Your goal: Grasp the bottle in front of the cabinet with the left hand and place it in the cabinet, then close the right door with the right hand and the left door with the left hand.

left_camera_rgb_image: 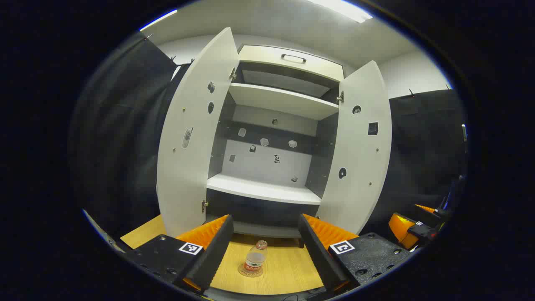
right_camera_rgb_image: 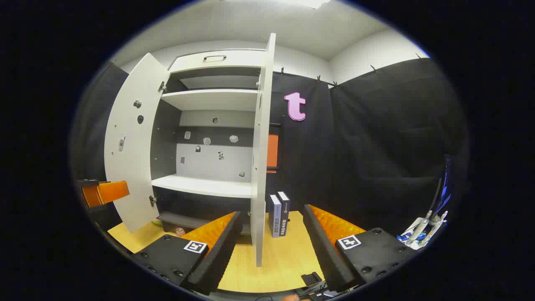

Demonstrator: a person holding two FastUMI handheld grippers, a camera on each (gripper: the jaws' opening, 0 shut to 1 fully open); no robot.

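In the left gripper view the bottle (left_camera_rgb_image: 255,260) is a small clear plastic one with a pale cap and a reddish label band round its lower half; it stands upright on the light wooden tabletop (left_camera_rgb_image: 288,267), just in front of the cabinet's (left_camera_rgb_image: 267,125) dark base and between the two fingers, apart from both. The left gripper (left_camera_rgb_image: 264,238) has its jaws spread wide and released, holding nothing and touching nothing, with the bottle in the gap ahead of them. Behind it the cabinet stands with both doors swung out: the left door (left_camera_rgb_image: 188,138) and the right door (left_camera_rgb_image: 359,150) are pale boards with small stickers on their inner faces, and between them lie white shelves, a grey back wall with more stickers, and a top drawer (left_camera_rgb_image: 292,58) with a dark handle. At the far right edge of this view the right gripper (left_camera_rgb_image: 411,228) shows low beside the right door. In the right gripper view that gripper's (right_camera_rgb_image: 271,228) jaws are likewise wide apart and empty, the right door seen edge-on between them, untouched. Just past the door two dark books (right_camera_rgb_image: 279,219) stand upright on the tabletop.
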